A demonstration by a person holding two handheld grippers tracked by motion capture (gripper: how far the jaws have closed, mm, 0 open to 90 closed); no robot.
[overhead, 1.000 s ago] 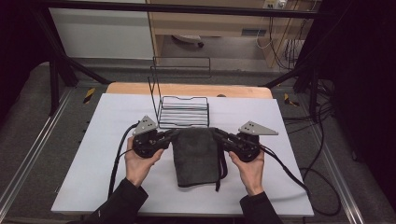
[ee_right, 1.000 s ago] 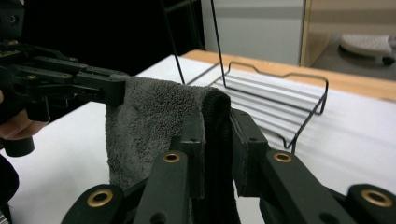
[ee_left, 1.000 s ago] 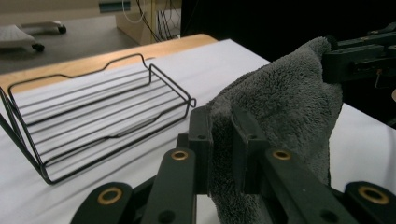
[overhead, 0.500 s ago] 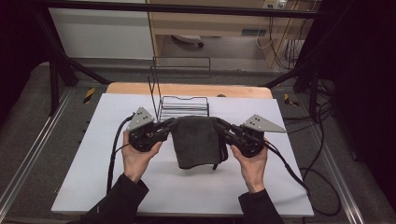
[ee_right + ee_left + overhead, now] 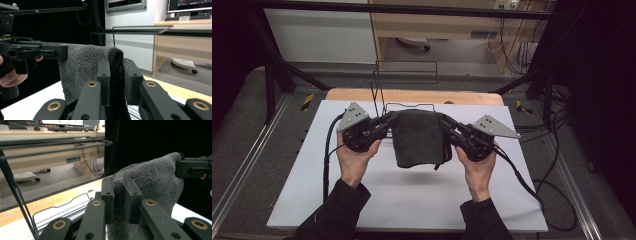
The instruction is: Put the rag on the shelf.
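My left gripper (image 5: 388,121) pinches the left top corner of the dark grey towel (image 5: 419,137), jaws pressed onto the pile. The towel hangs between my hands, lifted clear of the white table (image 5: 412,200), just near of the wire rack (image 5: 404,107) at the far edge. My right gripper (image 5: 447,125) clamps the right corner likewise. I judge I am carrying it to the rack; next I must lift both corners level and drape it over the top wire.
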